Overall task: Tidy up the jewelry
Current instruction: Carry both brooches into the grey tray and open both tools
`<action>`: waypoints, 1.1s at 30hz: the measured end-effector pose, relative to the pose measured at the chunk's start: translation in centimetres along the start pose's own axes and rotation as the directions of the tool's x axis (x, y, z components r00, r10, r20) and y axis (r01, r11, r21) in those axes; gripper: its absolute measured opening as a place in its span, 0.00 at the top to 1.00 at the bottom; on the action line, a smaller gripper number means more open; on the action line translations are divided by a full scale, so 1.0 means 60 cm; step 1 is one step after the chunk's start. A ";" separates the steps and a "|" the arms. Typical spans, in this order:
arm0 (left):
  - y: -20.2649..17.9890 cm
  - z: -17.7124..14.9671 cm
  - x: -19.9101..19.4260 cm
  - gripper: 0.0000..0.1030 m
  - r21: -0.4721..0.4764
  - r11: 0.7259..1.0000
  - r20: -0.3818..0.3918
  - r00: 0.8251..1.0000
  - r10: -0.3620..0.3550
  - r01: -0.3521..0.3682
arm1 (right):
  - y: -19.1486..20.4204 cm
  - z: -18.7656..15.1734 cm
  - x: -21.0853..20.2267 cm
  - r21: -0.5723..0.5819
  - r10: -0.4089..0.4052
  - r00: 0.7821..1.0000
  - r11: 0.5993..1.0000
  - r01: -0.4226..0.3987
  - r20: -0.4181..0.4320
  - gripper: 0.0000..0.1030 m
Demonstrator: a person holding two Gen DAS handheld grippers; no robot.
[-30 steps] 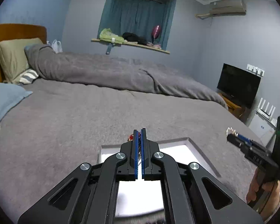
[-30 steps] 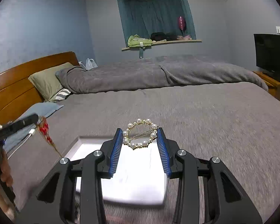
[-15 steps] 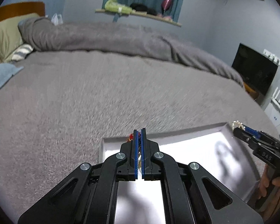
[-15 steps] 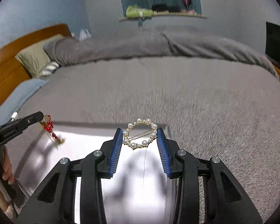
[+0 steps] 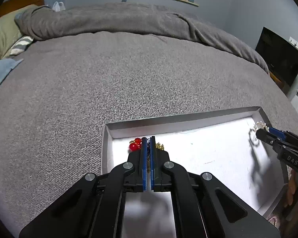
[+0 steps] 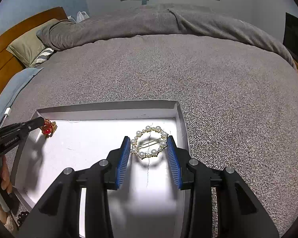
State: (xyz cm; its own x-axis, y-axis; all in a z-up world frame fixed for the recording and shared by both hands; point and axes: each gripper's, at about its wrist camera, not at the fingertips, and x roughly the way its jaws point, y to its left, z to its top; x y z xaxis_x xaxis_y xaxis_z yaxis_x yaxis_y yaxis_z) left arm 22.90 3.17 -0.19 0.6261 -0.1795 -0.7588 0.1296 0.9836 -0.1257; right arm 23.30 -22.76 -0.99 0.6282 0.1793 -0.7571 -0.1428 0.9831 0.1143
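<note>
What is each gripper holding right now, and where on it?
Left gripper: red bead ornament, pinched at its gold part. Right gripper: pearl ring clip, gripped across its outer rim.

Glossy pearl hair clip; matt white tray; nubby grey blanket.

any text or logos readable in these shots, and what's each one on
"DAS" on the side of the right claw, seen from the left wrist camera; the print may run on out of sight.
"GenRobot.AI" on the side of the left claw, seen from the right wrist camera; small but legible.
Nothing readable on the white tray, the pearl hair clip or the red bead piece.
</note>
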 end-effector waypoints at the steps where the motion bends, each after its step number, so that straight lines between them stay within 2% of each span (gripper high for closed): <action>1: 0.001 0.000 0.001 0.97 0.001 1.000 -0.003 1.000 0.000 0.000 | 0.001 0.001 0.000 0.001 0.001 1.000 1.000 -0.001 0.000 0.63; 5: 0.003 0.002 0.004 0.94 -0.007 1.000 -0.012 1.000 0.001 -0.001 | -0.001 0.000 -0.002 0.006 0.014 1.000 1.000 -0.014 0.006 0.61; 7: 0.002 0.003 0.003 0.80 -0.011 1.000 -0.006 1.000 0.003 -0.003 | 0.000 0.000 -0.004 0.006 0.026 1.000 1.000 -0.026 0.011 0.57; 9: 0.004 0.000 -0.006 0.71 -0.009 1.000 0.010 1.000 0.006 -0.006 | 0.000 0.000 -0.008 0.005 0.027 0.999 1.000 -0.027 0.024 0.55; 10: 0.002 0.001 -0.011 0.69 -0.005 1.000 0.023 1.000 0.010 -0.010 | 0.000 0.001 -0.013 0.005 0.037 0.999 0.999 -0.037 0.039 0.53; 12: -0.003 0.001 -0.014 0.64 -0.001 1.000 0.037 0.999 0.016 -0.016 | -0.001 0.002 -0.027 0.009 0.036 0.996 0.999 -0.037 0.077 0.30; 13: -0.003 0.002 -0.019 0.59 -0.002 1.000 0.052 0.998 0.022 -0.022 | -0.001 0.004 -0.038 0.008 0.057 0.992 0.998 -0.058 0.108 0.27; 14: -0.002 0.002 -0.024 0.56 -0.004 1.000 0.065 0.998 0.026 -0.026 | -0.002 0.003 -0.046 0.009 0.057 0.990 0.998 -0.059 0.127 0.19; 15: -0.001 0.002 -0.030 0.47 -0.010 1.000 0.081 0.996 0.029 -0.029 | -0.003 0.004 -0.053 0.009 0.052 0.988 0.998 -0.054 0.144 0.15; 16: 0.001 0.003 -0.037 0.38 -0.021 0.999 0.098 0.995 0.032 -0.030 | -0.003 0.006 -0.060 0.010 0.046 0.986 0.999 -0.048 0.161 0.14; 18: 0.003 0.000 -0.057 0.27 -0.046 0.998 0.138 0.990 0.039 -0.033 | -0.008 0.008 -0.076 0.023 0.043 0.980 0.999 -0.049 0.195 0.07; 20: 0.003 0.002 -0.071 0.23 -0.067 0.997 0.164 0.986 0.035 -0.024 | -0.015 0.008 -0.092 0.040 0.037 0.972 0.998 -0.048 0.231 0.05; 22: 0.006 0.002 -0.088 0.13 -0.091 0.996 0.190 0.981 0.041 -0.024 | -0.019 0.009 -0.108 0.056 0.018 0.965 0.998 -0.034 0.261 0.05; 24: 0.004 0.002 -0.099 0.09 -0.114 0.993 0.208 0.977 0.056 -0.032 | -0.022 0.006 -0.124 0.064 -0.001 0.959 0.998 -0.018 0.285 0.05; 27: 0.000 -0.006 -0.111 0.08 -0.132 0.990 0.209 0.975 0.070 -0.043 | -0.022 0.003 -0.143 0.071 -0.002 0.953 0.997 -0.020 0.303 0.05; 33: -0.014 -0.026 -0.136 0.08 -0.112 0.988 0.216 0.968 0.131 -0.108 | -0.027 -0.013 -0.186 0.090 0.002 0.943 0.995 -0.034 0.334 0.05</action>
State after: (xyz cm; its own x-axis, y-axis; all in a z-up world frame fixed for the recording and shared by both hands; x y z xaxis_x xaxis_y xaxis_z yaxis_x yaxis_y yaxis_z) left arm 16.51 3.83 5.10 0.7891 -0.0492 -0.6123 -0.0261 0.9932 -0.1135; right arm 15.90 -26.40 6.77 0.8474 0.1829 -0.4984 -0.0946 0.9758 0.1973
